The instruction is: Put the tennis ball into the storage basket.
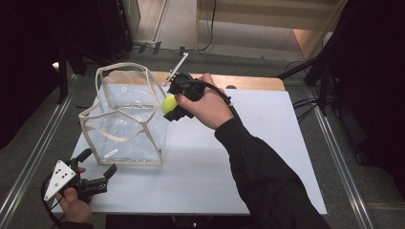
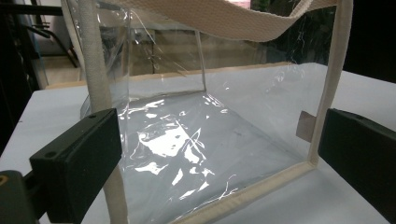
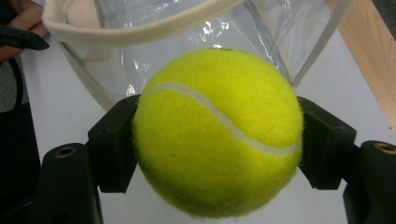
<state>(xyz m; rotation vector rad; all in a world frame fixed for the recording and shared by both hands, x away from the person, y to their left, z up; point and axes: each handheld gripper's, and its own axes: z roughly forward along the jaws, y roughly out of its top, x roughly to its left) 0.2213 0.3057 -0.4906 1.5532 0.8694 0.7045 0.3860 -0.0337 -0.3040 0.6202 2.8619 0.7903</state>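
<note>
One fuzzy yellow-green tennis ball (image 3: 217, 135) with a white curved seam is pinched between the two black jaws of the right gripper (image 3: 217, 140), pads pressed against its left and right sides; in the high view the ball (image 1: 168, 104) hangs in the air just beside the upper right edge of one clear plastic tote bag (image 1: 128, 114) trimmed with cream webbing, which stands upright and open on the white tabletop (image 1: 267, 143). The right gripper view brings out the ball's seam and felt nap and the bag's cream rim (image 3: 140, 25) right behind it, which the high view is too far off to give. The left gripper (image 1: 98, 169) rests at the table's near left corner, its jaws spread apart with nothing between the pads; its own view looks through the bag's crinkled clear wall (image 2: 187, 140) to the floor of the bag. I can read no brand or writing on the ball or bag
</note>
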